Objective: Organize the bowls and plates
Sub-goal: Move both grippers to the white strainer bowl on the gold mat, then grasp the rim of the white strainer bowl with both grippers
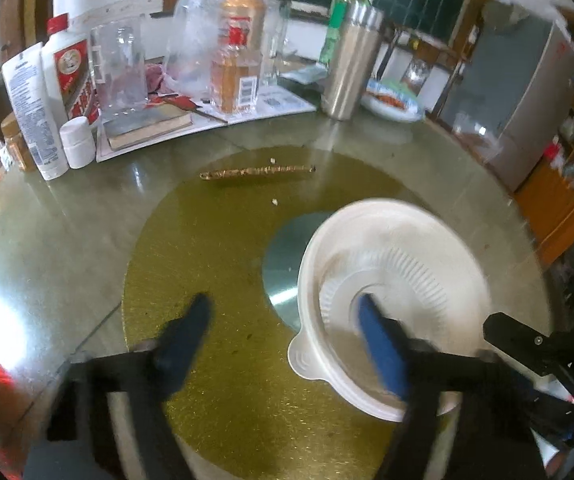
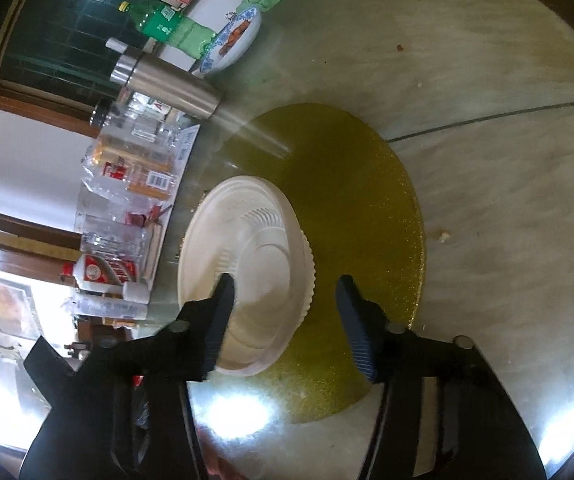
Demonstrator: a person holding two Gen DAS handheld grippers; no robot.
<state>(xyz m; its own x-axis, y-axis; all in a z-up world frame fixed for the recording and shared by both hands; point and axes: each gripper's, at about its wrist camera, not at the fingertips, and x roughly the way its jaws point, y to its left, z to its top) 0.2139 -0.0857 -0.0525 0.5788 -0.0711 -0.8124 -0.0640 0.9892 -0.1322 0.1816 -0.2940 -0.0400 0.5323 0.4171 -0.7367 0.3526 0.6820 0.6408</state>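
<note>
A white disposable bowl (image 1: 395, 280) is sitting on the gold round mat (image 1: 215, 264) at the middle of the glass counter (image 1: 67, 220), with a ribbed white plate (image 1: 391, 284) lying inside it. The left tongs (image 1: 283, 312) are standing apart, one blue pad over the plate's centre, the other over the mat. The right tongs (image 2: 287, 292) are also standing apart, straddling the bowl's (image 2: 243, 264) near rim; through the motion blur, contact is hard to judge. A steel flask (image 1: 351, 64) and bottles are crowding the far edge.
</note>
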